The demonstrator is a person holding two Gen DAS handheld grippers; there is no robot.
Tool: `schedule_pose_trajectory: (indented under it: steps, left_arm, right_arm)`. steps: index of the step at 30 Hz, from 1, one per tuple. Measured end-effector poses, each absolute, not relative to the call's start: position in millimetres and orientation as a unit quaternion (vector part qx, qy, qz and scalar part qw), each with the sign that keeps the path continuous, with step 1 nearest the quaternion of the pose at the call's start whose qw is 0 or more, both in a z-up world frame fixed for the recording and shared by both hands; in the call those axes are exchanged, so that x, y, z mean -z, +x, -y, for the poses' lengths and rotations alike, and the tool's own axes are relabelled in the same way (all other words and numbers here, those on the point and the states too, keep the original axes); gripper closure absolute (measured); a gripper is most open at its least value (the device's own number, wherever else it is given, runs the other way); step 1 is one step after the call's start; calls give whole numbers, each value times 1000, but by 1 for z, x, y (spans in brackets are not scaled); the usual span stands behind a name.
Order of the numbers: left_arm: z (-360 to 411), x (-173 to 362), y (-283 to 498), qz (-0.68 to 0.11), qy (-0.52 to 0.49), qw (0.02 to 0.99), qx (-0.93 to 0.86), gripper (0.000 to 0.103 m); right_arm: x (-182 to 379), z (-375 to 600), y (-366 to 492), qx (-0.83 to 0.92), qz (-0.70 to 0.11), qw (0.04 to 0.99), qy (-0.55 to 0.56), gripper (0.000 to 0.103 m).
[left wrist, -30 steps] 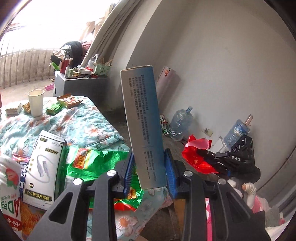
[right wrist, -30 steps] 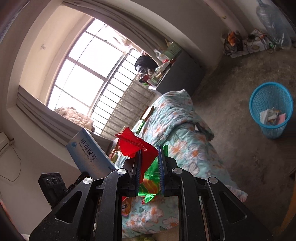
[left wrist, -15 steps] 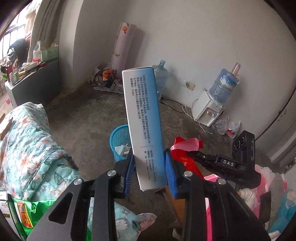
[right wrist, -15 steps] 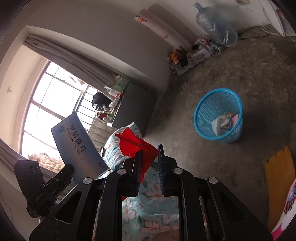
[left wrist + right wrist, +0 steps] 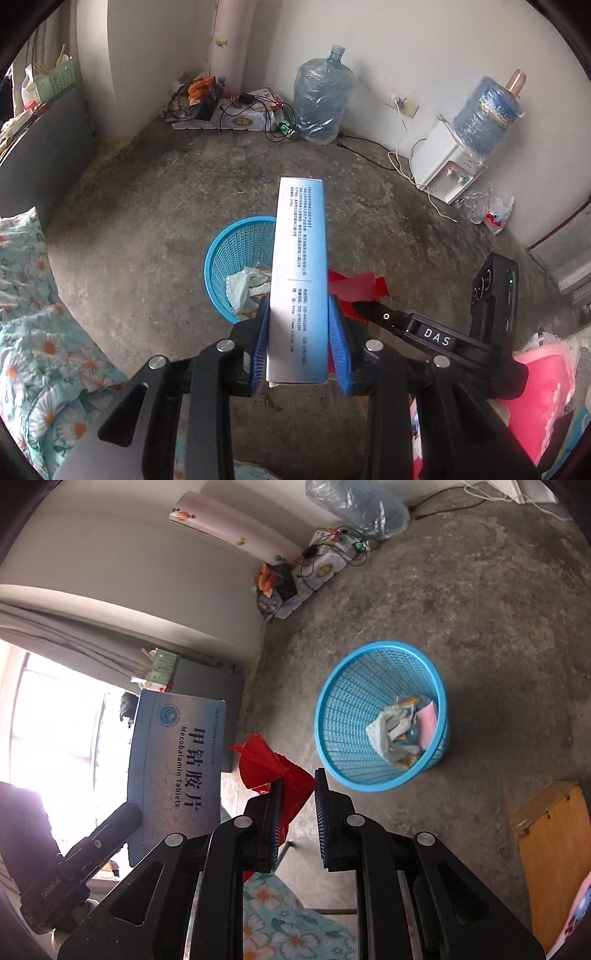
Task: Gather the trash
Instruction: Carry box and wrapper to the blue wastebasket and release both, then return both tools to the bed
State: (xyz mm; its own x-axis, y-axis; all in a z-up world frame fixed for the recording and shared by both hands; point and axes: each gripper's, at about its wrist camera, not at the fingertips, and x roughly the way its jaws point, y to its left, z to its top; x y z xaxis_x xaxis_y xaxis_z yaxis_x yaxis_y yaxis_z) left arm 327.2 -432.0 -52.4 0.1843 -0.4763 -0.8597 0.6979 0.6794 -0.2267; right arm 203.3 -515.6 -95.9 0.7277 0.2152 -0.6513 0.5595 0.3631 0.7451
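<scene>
My left gripper point(image 5: 298, 306) is shut on a tall blue-and-white medicine box point(image 5: 300, 266), held upright over the near side of a blue mesh trash basket point(image 5: 231, 251) on the concrete floor. The box also shows in the right wrist view point(image 5: 173, 760). My right gripper point(image 5: 298, 779) holds a red wrapper point(image 5: 275, 768) between its pads, with a gap left at the right pad. The wrapper also shows in the left wrist view point(image 5: 354, 288). The basket point(image 5: 354, 709) lies ahead and right of it, with crumpled paper and wrappers inside.
A floral quilt point(image 5: 33, 332) lies at the left. A water jug point(image 5: 321, 99), cables and boxes sit by the far wall. A water dispenser point(image 5: 454, 166) stands at the right. A wooden board point(image 5: 550, 849) lies near the basket.
Both grippers have swung away from the bed toward the floor. The blue basket is now closer and nearly under the medicine box. Both grips are unchanged.
</scene>
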Motion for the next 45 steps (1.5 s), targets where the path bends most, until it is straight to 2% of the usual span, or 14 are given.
schedule_pose_trajectory:
  steps: [1, 2, 3, 4, 5, 7, 9, 17, 23, 31, 34, 39, 45]
  left_arm:
    - [439, 57, 336, -506, 98, 767, 382, 72]
    - [445, 63, 343, -502, 92, 773, 377, 71]
    - [452, 71, 349, -502, 95, 776, 370, 64]
    - [457, 78, 355, -507, 104, 778, 357, 46]
    - [460, 85, 359, -507, 109, 784, 341, 41]
    - [457, 92, 366, -513, 102, 786, 330, 41]
    - [447, 94, 367, -527, 83, 776, 337, 41]
    - [402, 54, 339, -504, 77, 774, 375, 39]
    - [346, -6, 298, -465, 51, 785, 406, 33]
    - [275, -89, 246, -416, 88, 810, 405, 28]
    - [251, -124, 254, -390, 45, 835, 386, 27]
    - [197, -171, 270, -362, -95, 852, 367, 27]
    - [118, -210, 252, -321, -126, 872, 349, 26]
  right_arm:
    - [103, 522, 211, 122, -351, 746, 553, 86]
    - [114, 529, 219, 130, -352, 743, 554, 77]
    - [129, 535, 227, 141, -361, 736, 556, 68]
    - [145, 540, 232, 154, -375, 727, 555, 49]
    - [163, 544, 237, 165, -390, 716, 554, 47]
    - [195, 548, 235, 195, -429, 685, 556, 47]
    - [210, 546, 219, 205, -430, 671, 568, 47]
    - [192, 530, 165, 213, -379, 693, 576, 47]
    - [145, 518, 149, 212, -321, 723, 574, 47]
    - [48, 474, 155, 153, -274, 801, 510, 47]
    - [15, 454, 162, 113, -259, 823, 492, 47]
    - [-32, 419, 167, 58, -259, 852, 452, 47]
    - [-67, 376, 162, -1, -274, 876, 397, 47]
